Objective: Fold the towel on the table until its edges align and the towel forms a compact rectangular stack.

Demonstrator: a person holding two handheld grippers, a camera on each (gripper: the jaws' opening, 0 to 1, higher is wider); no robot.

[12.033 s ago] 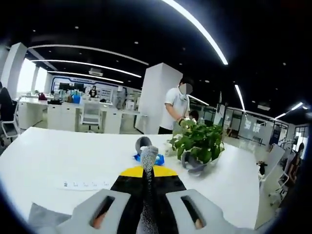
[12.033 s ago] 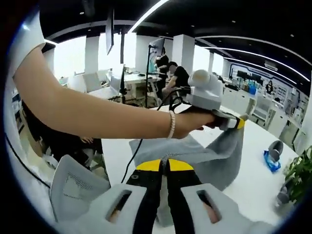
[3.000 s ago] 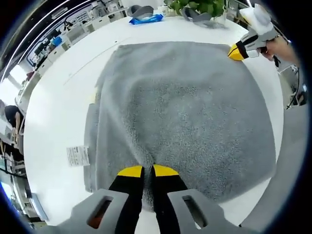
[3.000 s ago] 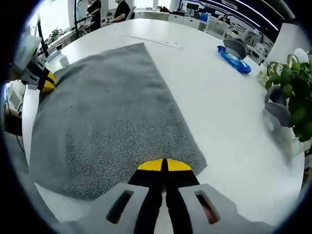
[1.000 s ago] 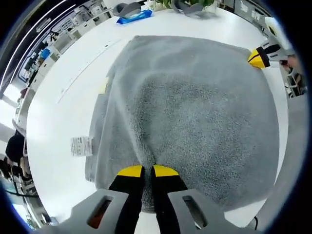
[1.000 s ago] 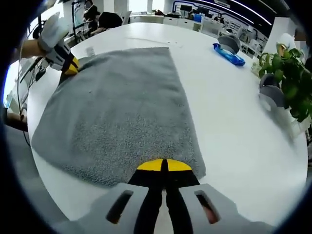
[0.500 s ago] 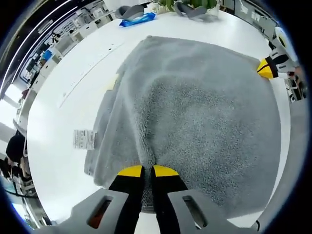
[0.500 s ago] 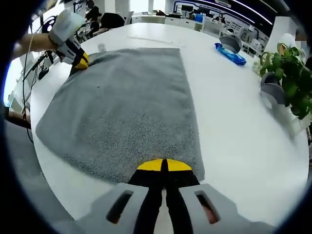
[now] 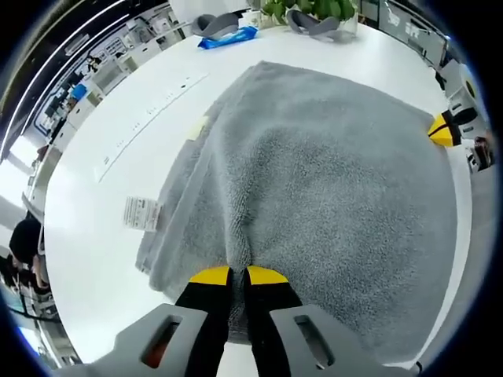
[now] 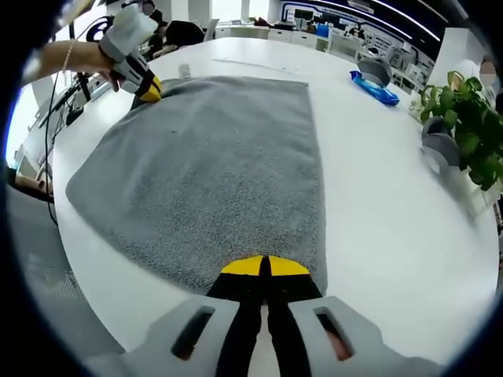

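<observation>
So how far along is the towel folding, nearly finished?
Partway, at a guess. The grey terry towel already lies doubled on the white table, a lower layer with its label peeking out at one edge. Both the left hand-held gripper and right hand-held gripper pinch corners shut. Still left: further folds to make a compact stack.

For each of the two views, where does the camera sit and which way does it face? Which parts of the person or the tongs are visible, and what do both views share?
Left gripper view: rides on the left tongs, looking down across the grey towel toward the potted plant; own jaws shut on a towel corner, right tongs at the far corner.
Right gripper view: rides on the right tongs, looking across the towel; own jaws shut on its edge, the left tongs and a hand at the far corner.
Shared: towel, white table, blue packet, plant.
</observation>
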